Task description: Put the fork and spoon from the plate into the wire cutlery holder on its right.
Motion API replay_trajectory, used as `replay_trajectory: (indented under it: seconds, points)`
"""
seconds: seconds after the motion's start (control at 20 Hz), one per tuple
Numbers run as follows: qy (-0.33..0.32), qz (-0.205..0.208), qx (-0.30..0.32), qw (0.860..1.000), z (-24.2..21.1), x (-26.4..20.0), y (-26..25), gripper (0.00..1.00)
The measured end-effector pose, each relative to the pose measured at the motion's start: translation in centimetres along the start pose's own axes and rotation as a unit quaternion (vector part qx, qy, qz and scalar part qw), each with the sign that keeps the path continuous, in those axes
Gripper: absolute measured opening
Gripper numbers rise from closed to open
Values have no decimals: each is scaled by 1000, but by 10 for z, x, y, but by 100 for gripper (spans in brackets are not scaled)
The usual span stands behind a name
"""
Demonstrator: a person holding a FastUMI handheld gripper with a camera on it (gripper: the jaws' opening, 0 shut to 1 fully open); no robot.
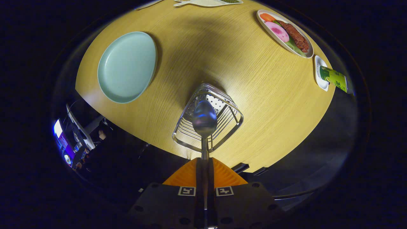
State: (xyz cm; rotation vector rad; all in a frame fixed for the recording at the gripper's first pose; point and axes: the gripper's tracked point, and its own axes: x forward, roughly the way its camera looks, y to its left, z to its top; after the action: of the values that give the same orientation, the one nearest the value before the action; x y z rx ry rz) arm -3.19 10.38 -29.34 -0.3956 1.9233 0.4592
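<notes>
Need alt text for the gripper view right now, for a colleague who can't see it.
The gripper, shut on a spoon, holds its bowl over the wire cutlery holder on a wooden table. An empty pale green plate lies beyond, left of the holder.

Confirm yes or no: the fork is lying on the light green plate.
No. The light green plate is bare, and the gripper is shut on the spoon above the wire cutlery holder.

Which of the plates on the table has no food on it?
The pale green plate, beyond the wire holder; the white plate holds food.
</notes>
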Motion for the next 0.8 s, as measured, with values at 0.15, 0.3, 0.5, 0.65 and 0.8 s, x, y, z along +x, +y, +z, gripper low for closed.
replay_trajectory:
  seconds: [0.15, 0.3, 0.5, 0.65, 0.8]
  points:
    - [-11, -1, 5, 1000, 9, 0, -1, 15]
    - [-41, 7, 8, 999, 12, -2, -4, 47]
    - [-124, 41, 39, 991, 22, -15, -6, 78]
    - [-201, 60, 76, 975, 21, -29, -15, 90]
    - [-290, 78, 120, 946, 15, -48, -23, 98]
